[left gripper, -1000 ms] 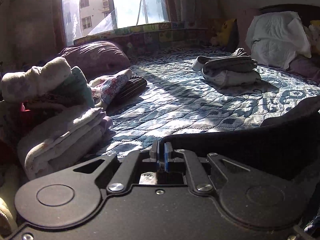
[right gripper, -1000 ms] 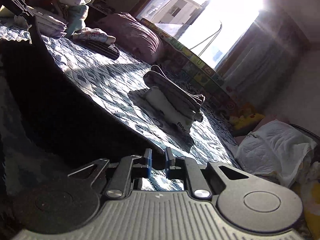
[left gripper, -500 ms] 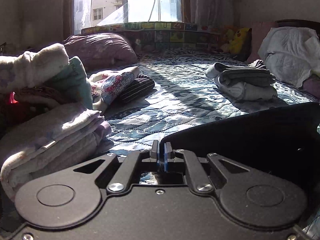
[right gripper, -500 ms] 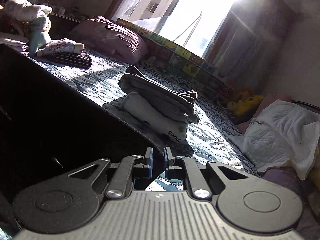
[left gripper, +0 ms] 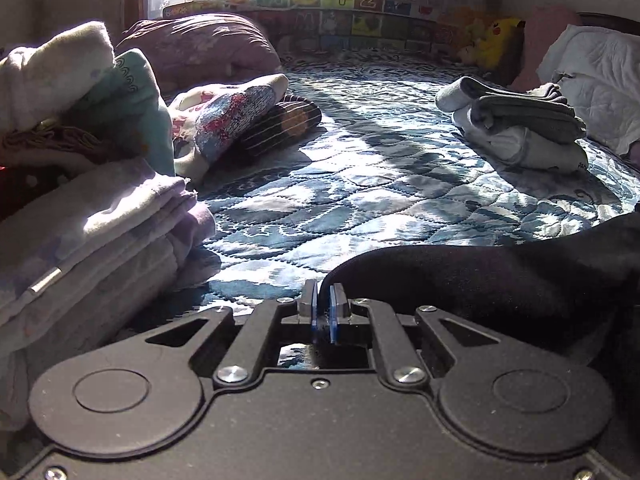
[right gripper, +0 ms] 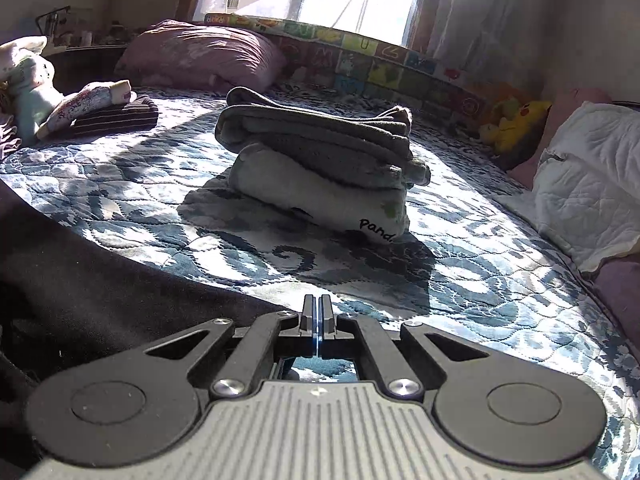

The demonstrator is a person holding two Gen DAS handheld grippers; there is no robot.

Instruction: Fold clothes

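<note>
A dark, near-black soft fabric garment (left gripper: 500,280) is seen draped low across the near edge of the blue-and-white quilted bedspread (left gripper: 360,184), lying between the two tools. The left gripper (left gripper: 323,312) is clamped on a hem of this garment: dark cloth is pinched between its blue-padded fingers (left gripper: 314,322), with the rest trailing off to the right of that view. The right gripper (right gripper: 318,320) is drawn fully together with only a hairline slit visible; the same dark garment (right gripper: 100,280) is seen just beside it to the left, but no cloth can be made out between its jaws (judged empty, though the contact point is small and shadowed). Toward the far right side of the bed a folded stack is noted, a grey knit garment over a pale one printed "panda" (right gripper: 320,168); along the left edge, piles of folded pale towels and patterned clothes (left gripper: 92,220) are recorded. The dark garment is judged light, limp and non-slippery; it will sag and fold on itself under its own weight, so no shape will be held unless it is tensioned from two points. A second hold is best taken on the free hem or corner nearest the right tool, level with the left pinch, so the edge can be stretched straight before being laid flat on the open middle of the bedspread.
</note>
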